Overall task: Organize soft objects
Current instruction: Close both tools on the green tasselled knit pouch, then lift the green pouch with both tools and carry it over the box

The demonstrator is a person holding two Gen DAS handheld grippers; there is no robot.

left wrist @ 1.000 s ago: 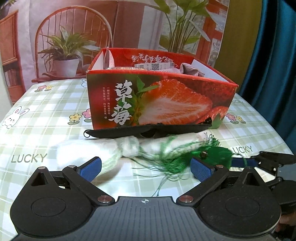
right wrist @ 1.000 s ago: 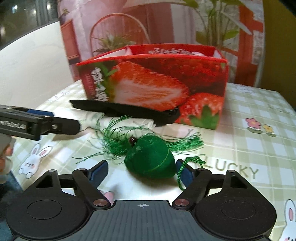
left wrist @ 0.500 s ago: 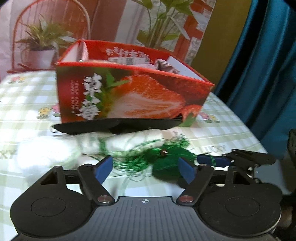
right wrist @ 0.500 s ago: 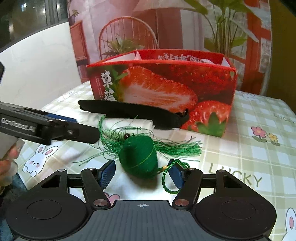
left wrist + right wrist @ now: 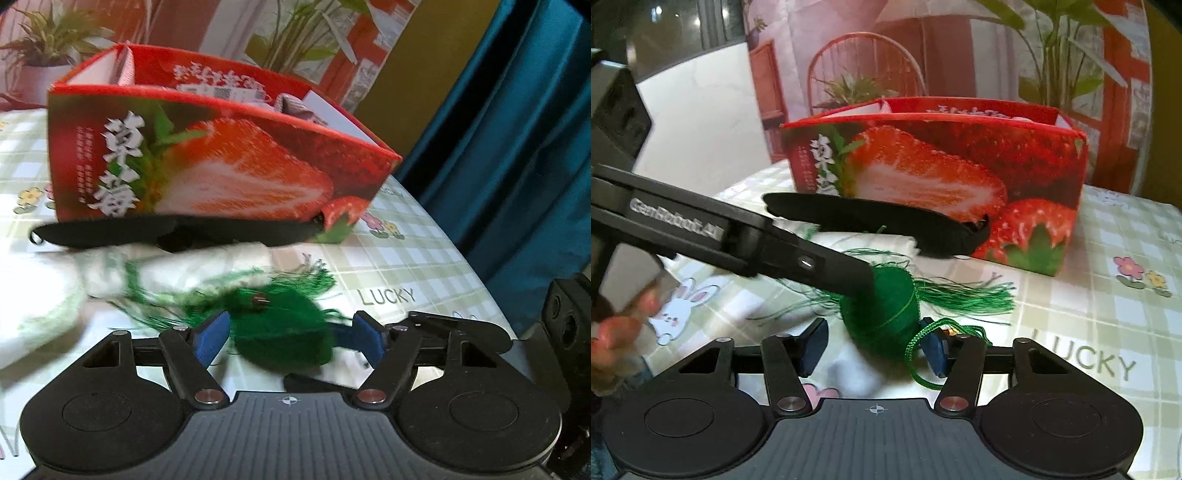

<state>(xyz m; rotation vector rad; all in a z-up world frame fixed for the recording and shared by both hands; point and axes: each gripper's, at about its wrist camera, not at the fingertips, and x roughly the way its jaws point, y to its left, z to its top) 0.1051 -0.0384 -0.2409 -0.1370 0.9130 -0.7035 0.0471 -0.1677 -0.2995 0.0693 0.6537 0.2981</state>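
We carry two matte black grippers: the left gripper (image 5: pixel 290 341) and right gripper (image 5: pixel 873 349) share blue pads, silver pivot screws and round housings at five and seven o'clock; one finger bears white lettering.

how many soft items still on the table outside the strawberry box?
3 visible: green tasselled pouch at the front, white cloth bundle beside and behind it, black strap along the box base. More may be hidden behind the box.

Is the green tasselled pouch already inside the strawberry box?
No, the green pouch lies on the checked tablecloth in front of the strawberry box, between the pads of the right gripper.
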